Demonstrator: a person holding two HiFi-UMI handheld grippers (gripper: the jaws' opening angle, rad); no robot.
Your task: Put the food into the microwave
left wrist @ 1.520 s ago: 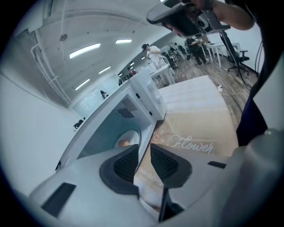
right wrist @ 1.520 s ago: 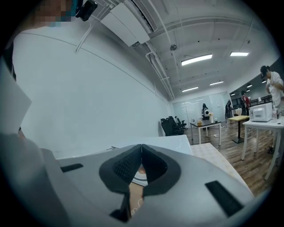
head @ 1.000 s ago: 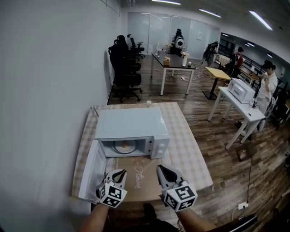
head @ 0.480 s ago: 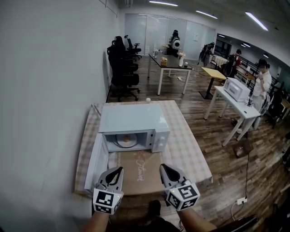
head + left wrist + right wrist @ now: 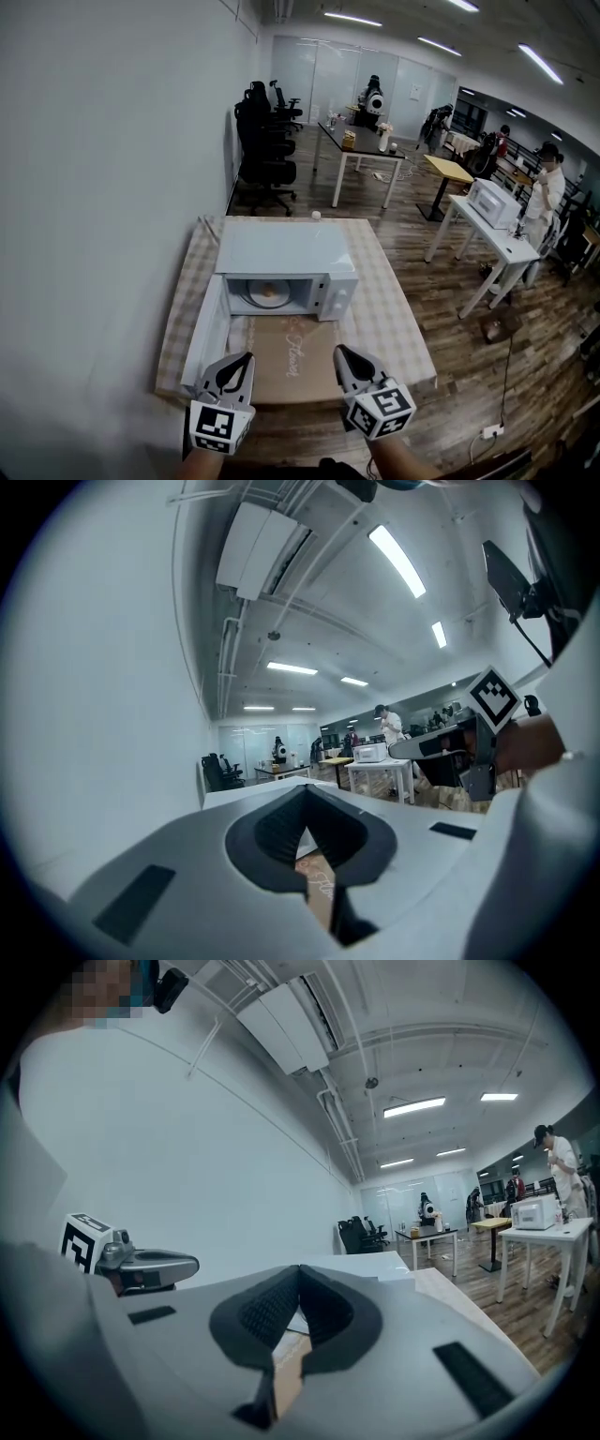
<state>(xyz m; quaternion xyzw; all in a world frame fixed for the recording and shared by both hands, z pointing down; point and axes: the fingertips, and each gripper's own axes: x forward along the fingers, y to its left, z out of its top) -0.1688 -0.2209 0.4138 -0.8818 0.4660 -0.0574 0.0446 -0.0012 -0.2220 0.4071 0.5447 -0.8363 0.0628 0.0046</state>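
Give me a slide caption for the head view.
Food sits inside the open microwave; left tool and right tool are shut and empty.

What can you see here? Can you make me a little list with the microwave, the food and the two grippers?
Microwave: white, on the checked table
Door: open, swung to the left
Food: on a plate inside the microwave
Mat: brown sheet lying in front of the microwave
Left gripper: shut, empty, near the table's front edge
Right gripper: shut, empty, beside the left one
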